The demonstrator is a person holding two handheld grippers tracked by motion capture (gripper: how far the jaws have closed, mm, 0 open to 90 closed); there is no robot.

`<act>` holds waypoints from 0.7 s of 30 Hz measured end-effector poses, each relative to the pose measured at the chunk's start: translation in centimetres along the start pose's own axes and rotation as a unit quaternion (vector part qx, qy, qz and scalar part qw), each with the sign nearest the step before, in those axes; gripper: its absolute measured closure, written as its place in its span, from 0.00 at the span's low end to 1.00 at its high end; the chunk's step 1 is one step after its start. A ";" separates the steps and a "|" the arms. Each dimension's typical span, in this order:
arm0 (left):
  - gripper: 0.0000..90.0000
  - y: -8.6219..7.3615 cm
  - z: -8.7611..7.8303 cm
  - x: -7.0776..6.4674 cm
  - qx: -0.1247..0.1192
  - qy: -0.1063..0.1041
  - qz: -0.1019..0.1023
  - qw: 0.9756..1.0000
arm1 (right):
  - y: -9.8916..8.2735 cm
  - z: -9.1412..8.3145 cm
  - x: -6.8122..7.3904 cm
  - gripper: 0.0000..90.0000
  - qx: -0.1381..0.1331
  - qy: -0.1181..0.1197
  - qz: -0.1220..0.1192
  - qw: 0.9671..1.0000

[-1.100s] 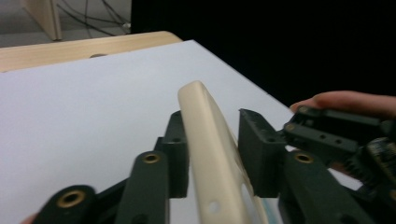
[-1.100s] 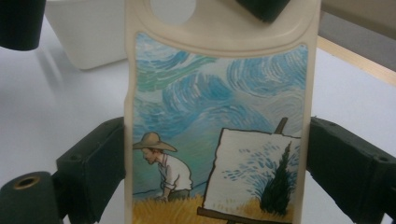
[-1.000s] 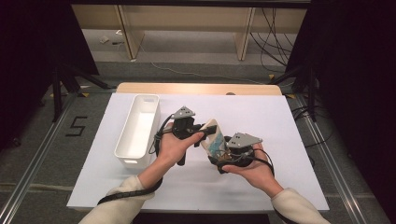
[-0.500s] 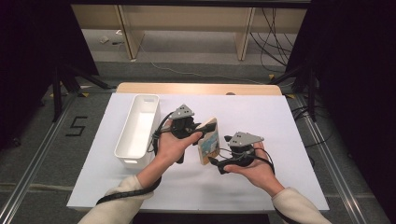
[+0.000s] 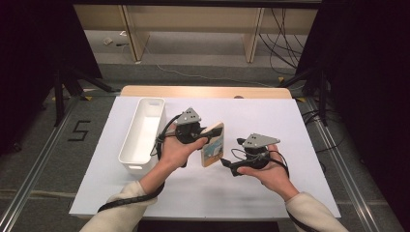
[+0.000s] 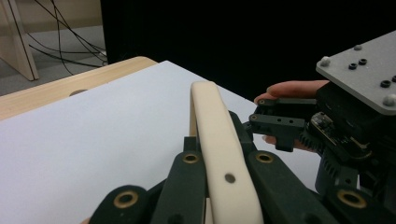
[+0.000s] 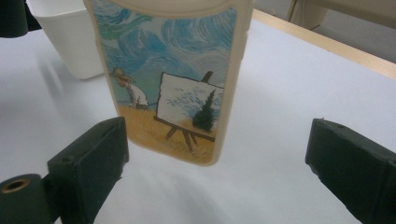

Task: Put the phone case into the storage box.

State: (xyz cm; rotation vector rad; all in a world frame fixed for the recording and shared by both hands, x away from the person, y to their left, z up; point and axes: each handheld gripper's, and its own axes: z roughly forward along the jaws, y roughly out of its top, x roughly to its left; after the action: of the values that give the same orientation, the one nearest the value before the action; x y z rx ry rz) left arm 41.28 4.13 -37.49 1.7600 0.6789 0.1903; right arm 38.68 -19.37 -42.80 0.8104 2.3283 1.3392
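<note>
Since the earlier frames, the right gripper has drawn back from the phone case, which the left gripper now holds alone, its jaws having just closed onto the case's cream edge and now clamped on it. Right gripper's jaws stand wide apart, empty, the painted back of the case hanging between and beyond them, above the white tabletop. Count: one phone case, two grippers, one white bin left of the left hand.
</note>
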 end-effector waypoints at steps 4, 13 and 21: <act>0.98 0.0 -0.1 0.1 0.002 -0.010 0.001 1.000 | 0.0 -0.1 -0.3 0.08 0.000 0.004 0.000 1.000; 0.98 -0.2 0.2 -0.2 0.006 -0.038 0.010 0.999 | -0.4 0.2 -0.6 0.11 0.010 0.027 -0.004 1.000; 0.98 -0.4 0.5 -0.4 0.005 -0.059 0.018 0.998 | -0.5 0.4 -0.6 0.14 0.014 0.039 -0.009 0.999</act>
State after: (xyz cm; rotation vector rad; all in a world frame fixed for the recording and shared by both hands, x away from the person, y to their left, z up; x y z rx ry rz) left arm 41.05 3.54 -37.89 1.7800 0.5637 0.1071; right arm 39.22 -19.67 -43.44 0.7569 2.4136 1.3578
